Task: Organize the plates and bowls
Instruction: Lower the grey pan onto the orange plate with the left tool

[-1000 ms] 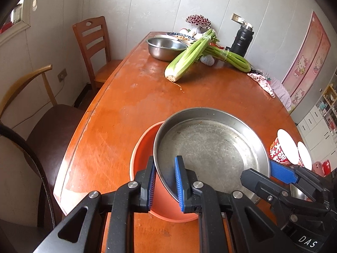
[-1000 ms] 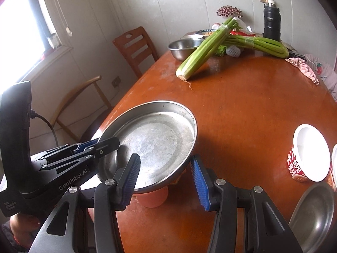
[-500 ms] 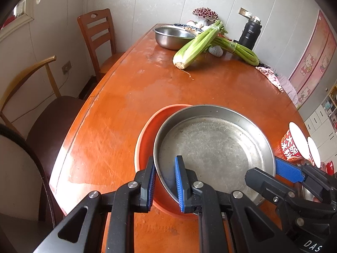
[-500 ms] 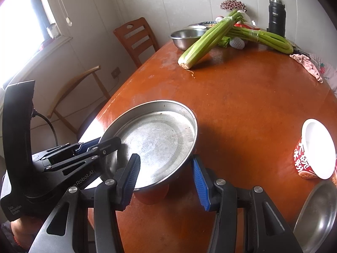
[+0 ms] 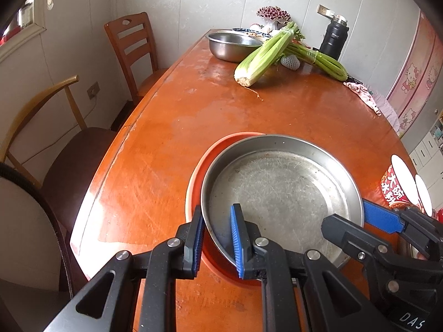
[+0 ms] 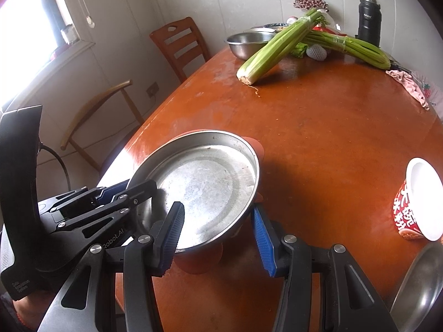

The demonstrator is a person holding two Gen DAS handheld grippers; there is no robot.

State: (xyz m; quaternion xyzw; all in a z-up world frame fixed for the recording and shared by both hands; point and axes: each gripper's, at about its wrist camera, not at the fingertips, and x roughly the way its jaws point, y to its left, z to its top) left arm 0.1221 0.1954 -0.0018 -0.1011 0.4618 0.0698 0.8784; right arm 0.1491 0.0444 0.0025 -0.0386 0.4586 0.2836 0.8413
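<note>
The left tool [image 5: 216,242] stays clamped on the near rim of the steel plate [image 5: 279,191], one blue pad under the rim and the other inside the dish. The right tool [image 6: 217,233] straddles the plate's right edge with its jaws spread; whether the pads press the metal cannot be told. A second ago the plate hung clear above the orange bowl [image 5: 206,163], tilted, with much of the bowl's mouth showing at the near left. Now the plate has come lower and sits more nearly level over the bowl, so that only an orange crescent shows along its left and far side, and a little at the near edge. From the right wrist view the orange bowl [image 6: 202,261] peeps out beneath the plate. The celery [image 5: 263,55], the steel bowl [image 5: 232,44] at the far end of the table [image 5: 155,144] and the red noodle cup [image 6: 415,204] lie as before.
</note>
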